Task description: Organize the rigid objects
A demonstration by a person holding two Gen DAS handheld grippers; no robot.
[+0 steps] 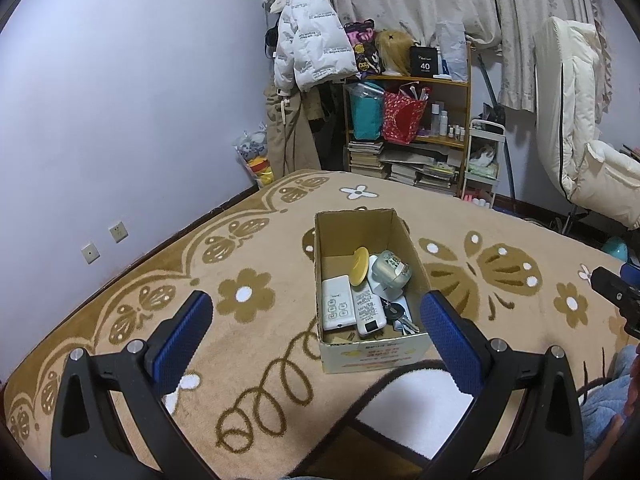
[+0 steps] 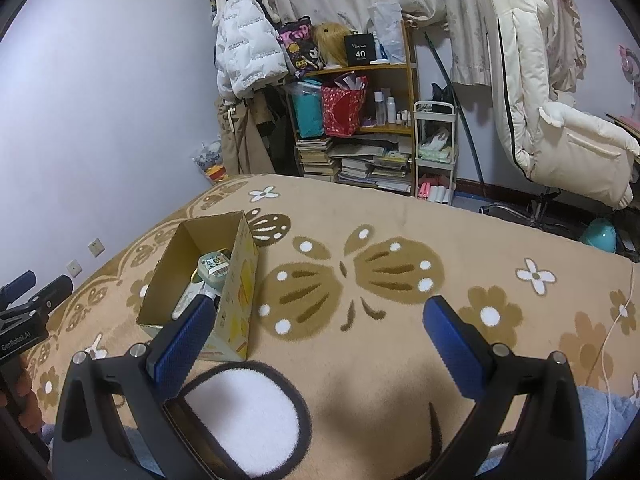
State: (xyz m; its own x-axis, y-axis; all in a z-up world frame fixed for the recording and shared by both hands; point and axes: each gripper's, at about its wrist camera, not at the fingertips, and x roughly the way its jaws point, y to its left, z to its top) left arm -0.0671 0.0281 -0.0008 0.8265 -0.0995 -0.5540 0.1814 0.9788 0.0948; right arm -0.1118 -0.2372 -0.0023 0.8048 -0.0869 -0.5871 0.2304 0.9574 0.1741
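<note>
An open cardboard box [image 1: 404, 236] stands on the patterned blanket [image 1: 260, 340], straight ahead of my left gripper [image 1: 316, 312]. Inside lie a white power bank [image 1: 338, 302], a white remote [image 1: 370, 308], a yellow lid [image 1: 359, 266], a pale round jar [image 1: 391, 270] and keys [image 1: 400, 316]. My left gripper is open and empty, hovering just short of the box. In the right wrist view the same box [image 2: 236, 280] sits to the left, with the jar [image 2: 214, 266] showing inside. My right gripper [image 2: 320, 318] is open and empty over bare blanket [image 2: 380, 340] right of the box.
A wooden shelf [image 1: 404, 120] crammed with bags, bottles and books stands beyond the bed, beside a hanging white jacket [image 1: 308, 36]. A cream padded chair [image 2: 560, 120] is at the right. A white cable [image 2: 616, 328] runs along the blanket's right edge. The wall borders the left.
</note>
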